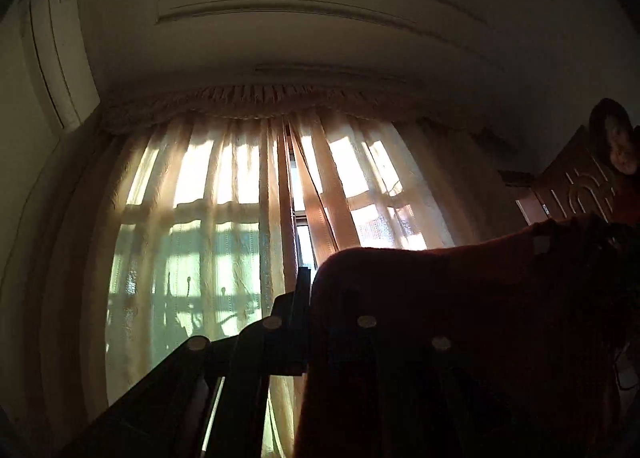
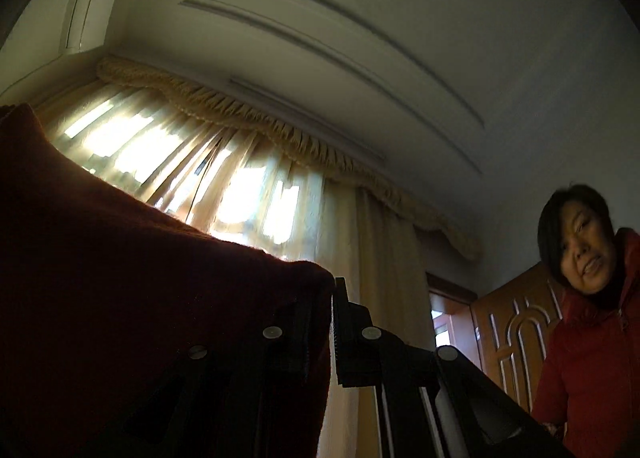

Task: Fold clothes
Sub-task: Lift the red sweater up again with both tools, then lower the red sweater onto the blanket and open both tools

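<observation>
A dark red knitted garment hangs stretched between both grippers, held up against the lit window. In the left wrist view, my left gripper has its jaws close together, pinching one upper edge of the cloth. The fabric drapes over and hides its right finger. In the right wrist view, the same garment fills the lower left. My right gripper is shut on its other upper edge, and the cloth covers its left finger. Both grippers point steeply upward.
Sheer cream curtains hang over a bright window ahead. A white air conditioner is mounted high on the left wall. A person in a red jacket stands at the right, next to a brown wooden door.
</observation>
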Tool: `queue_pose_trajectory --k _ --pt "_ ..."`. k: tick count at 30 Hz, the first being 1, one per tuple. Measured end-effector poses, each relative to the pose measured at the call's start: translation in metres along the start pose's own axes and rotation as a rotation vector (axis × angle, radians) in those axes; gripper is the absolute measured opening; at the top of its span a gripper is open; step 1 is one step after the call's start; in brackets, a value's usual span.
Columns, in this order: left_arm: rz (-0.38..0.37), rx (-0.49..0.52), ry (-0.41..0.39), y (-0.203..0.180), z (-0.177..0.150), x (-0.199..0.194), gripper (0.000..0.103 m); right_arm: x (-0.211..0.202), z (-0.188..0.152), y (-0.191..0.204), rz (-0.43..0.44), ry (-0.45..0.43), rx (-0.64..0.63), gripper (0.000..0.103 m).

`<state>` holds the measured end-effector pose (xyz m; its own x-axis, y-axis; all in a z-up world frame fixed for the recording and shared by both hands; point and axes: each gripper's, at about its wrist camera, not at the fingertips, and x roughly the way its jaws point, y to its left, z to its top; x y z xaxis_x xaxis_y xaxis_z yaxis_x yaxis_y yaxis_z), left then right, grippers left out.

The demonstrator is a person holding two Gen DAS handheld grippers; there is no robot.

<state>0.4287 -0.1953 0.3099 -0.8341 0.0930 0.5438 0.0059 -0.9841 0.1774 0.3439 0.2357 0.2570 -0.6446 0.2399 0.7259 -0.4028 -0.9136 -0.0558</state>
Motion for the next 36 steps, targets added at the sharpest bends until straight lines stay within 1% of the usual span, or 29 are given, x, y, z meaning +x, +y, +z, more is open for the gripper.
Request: queue_pose_trajectory --k 2,4,6,8,10,12,15,18,20,22,24,26,27,28,29,30,31,33,34,35,36 --pt "0.012 0.036 -0.002 0.000 0.006 -0.008 0.010 -0.005 0.008 0.001 -0.015 -0.033 -0.026 0.009" --pt "0.011 0.059 0.037 0.001 0.000 -0.007 0.010 -0.008 0.008 0.008 0.001 -0.027 -0.053 0.009" --pt "-0.001 0.050 0.117 0.006 -0.022 0.005 0.010 -0.005 -0.008 0.025 0.039 0.023 -0.092 0.009" --pt "-0.013 0.031 0.231 0.012 -0.058 0.025 0.010 0.002 -0.036 0.050 0.098 0.110 -0.136 0.009" --pt "-0.018 0.011 0.370 0.016 -0.109 0.047 0.010 0.009 -0.075 0.079 0.166 0.216 -0.173 0.009" --pt "-0.028 -0.026 0.525 0.020 -0.170 0.070 0.010 0.015 -0.124 0.113 0.231 0.337 -0.210 0.009" --pt "-0.027 -0.099 0.763 0.026 -0.278 0.104 0.011 0.019 -0.212 0.167 0.338 0.553 -0.245 0.009" --pt "-0.002 -0.148 0.978 0.021 -0.391 0.133 0.010 0.018 -0.305 0.220 0.434 0.792 -0.260 0.009" --pt "0.010 -0.176 1.098 0.015 -0.458 0.147 0.010 0.015 -0.359 0.252 0.481 0.923 -0.293 0.009" --pt "0.021 -0.180 1.203 0.006 -0.515 0.160 0.010 0.012 -0.402 0.276 0.511 1.018 -0.351 0.009" --pt "0.022 -0.173 1.304 -0.001 -0.563 0.169 0.010 0.010 -0.442 0.297 0.548 1.124 -0.392 0.009" --pt "0.034 -0.176 1.404 0.000 -0.602 0.175 0.013 0.012 -0.474 0.302 0.599 1.257 -0.381 0.010" --pt "0.038 -0.185 1.447 0.002 -0.617 0.176 0.021 0.013 -0.486 0.301 0.614 1.312 -0.373 0.010" --pt "0.043 -0.192 1.476 0.006 -0.628 0.175 0.036 0.013 -0.495 0.300 0.619 1.345 -0.373 0.010" --pt "0.049 -0.194 1.489 0.011 -0.635 0.174 0.045 0.013 -0.497 0.296 0.612 1.349 -0.374 0.010" --pt "0.058 -0.203 1.497 0.018 -0.639 0.172 0.064 0.014 -0.496 0.290 0.603 1.348 -0.368 0.010" --pt "0.069 -0.220 1.498 0.026 -0.641 0.172 0.079 0.017 -0.493 0.285 0.604 1.352 -0.343 0.010" --pt "0.074 -0.254 1.490 0.039 -0.640 0.170 0.086 0.025 -0.483 0.278 0.639 1.371 -0.245 0.010" --pt "0.063 -0.262 1.486 0.041 -0.637 0.170 0.086 0.028 -0.473 0.278 0.692 1.377 -0.173 0.010" --pt "0.052 -0.270 1.482 0.043 -0.634 0.170 0.086 0.027 -0.464 0.284 0.778 1.400 -0.108 0.010" --pt "0.036 -0.266 1.477 0.042 -0.629 0.170 0.086 0.023 -0.456 0.295 0.886 1.440 -0.059 0.011"
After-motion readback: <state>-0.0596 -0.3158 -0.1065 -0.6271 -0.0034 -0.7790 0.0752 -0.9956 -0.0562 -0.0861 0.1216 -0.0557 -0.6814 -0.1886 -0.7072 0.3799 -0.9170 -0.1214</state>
